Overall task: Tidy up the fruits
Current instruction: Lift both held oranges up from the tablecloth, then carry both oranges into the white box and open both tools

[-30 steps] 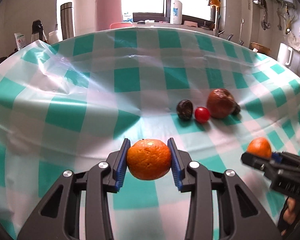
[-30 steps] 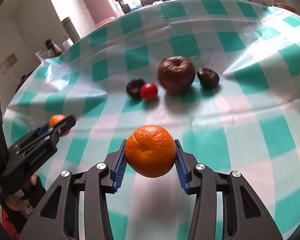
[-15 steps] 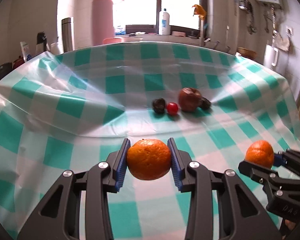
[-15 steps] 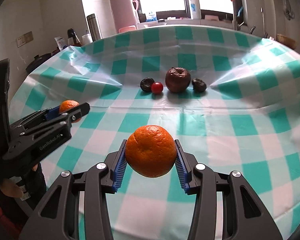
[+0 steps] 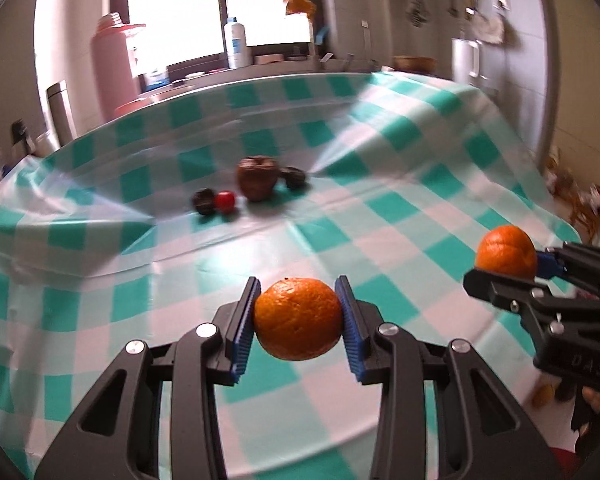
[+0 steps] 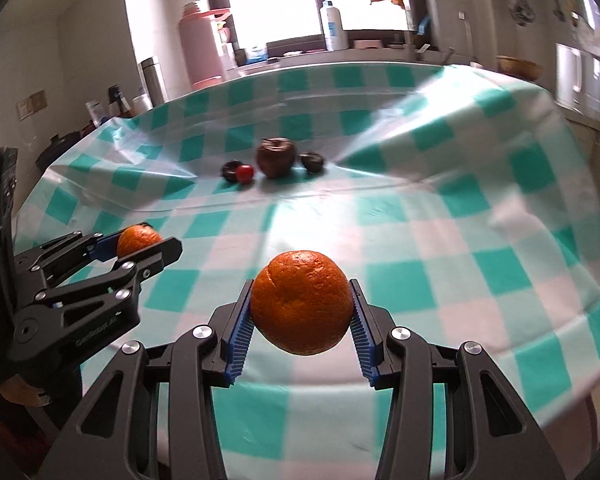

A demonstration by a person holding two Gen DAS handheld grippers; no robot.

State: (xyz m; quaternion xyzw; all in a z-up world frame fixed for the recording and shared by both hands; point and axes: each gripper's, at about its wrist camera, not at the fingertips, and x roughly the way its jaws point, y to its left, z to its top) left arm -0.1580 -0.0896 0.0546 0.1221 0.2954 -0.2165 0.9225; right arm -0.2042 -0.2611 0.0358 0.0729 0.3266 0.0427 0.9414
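Each gripper holds an orange above the near part of the checked table. My left gripper (image 5: pixel 298 314) is shut on one orange (image 5: pixel 298 320); it also shows at the left of the right wrist view (image 6: pixel 138 240). My right gripper (image 6: pixel 302 310) is shut on a larger orange (image 6: pixel 302 304), seen at the right of the left wrist view (image 5: pixel 506 252). Far back on the cloth lies a row of fruit: a dark brown apple (image 6: pixel 275 157), a small red tomato (image 6: pixel 245 173), and two dark round fruits (image 6: pixel 230 170) (image 6: pixel 312 161).
A teal and white checked plastic cloth (image 6: pixel 420 248) covers the table, with raised creases near the fruit row. Behind the table stand a pink thermos (image 6: pixel 200 48), a steel flask (image 6: pixel 153 80) and a white bottle (image 6: pixel 333 24) at the window. The table's right edge (image 5: pixel 540 200) drops off.
Both grippers have pulled back from the fruit row with their oranges still held, so the row looks smaller and farther. The left gripper's view has also rolled.
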